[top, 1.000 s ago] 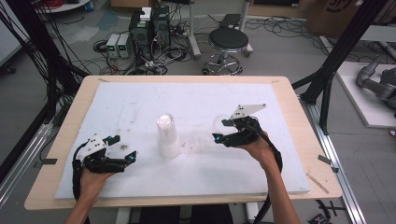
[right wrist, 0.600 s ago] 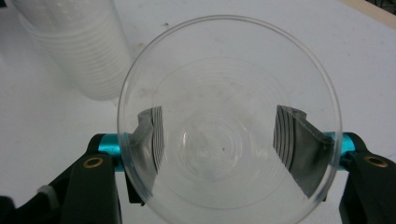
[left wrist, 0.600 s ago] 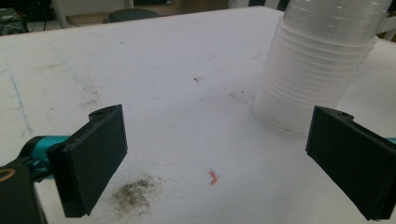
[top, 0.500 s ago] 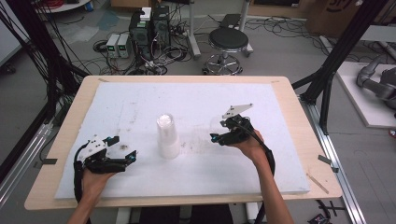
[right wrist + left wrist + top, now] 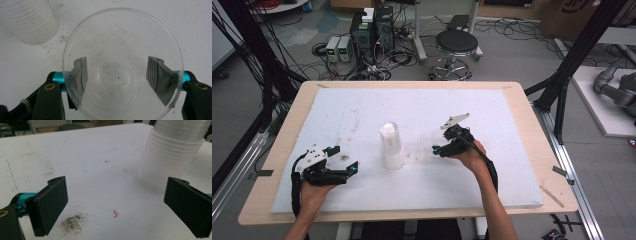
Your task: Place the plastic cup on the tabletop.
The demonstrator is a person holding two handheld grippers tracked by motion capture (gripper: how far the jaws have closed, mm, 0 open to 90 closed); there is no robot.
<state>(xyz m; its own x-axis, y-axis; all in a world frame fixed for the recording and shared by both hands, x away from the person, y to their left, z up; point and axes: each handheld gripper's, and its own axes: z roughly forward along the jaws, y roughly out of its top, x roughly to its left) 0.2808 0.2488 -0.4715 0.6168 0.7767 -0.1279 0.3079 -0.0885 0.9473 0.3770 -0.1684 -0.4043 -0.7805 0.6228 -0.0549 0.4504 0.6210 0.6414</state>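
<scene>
Now | left gripper (image 5: 115, 202) spread wide; right gripper (image 5: 117, 75) pinching clear cup (image 5: 122, 37)

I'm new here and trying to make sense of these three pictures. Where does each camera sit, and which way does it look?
High view: fixed above the person's side, looking forward and down on the white table; both forearms enter from below, holding the left tool and the right tool.
Left gripper view: rides the left tool, looking along its wide-apart jaws.
Right gripper view: rides the right tool, looking down into a clear cup between its jaws.
Shared: all three show the stack of cups.
</scene>
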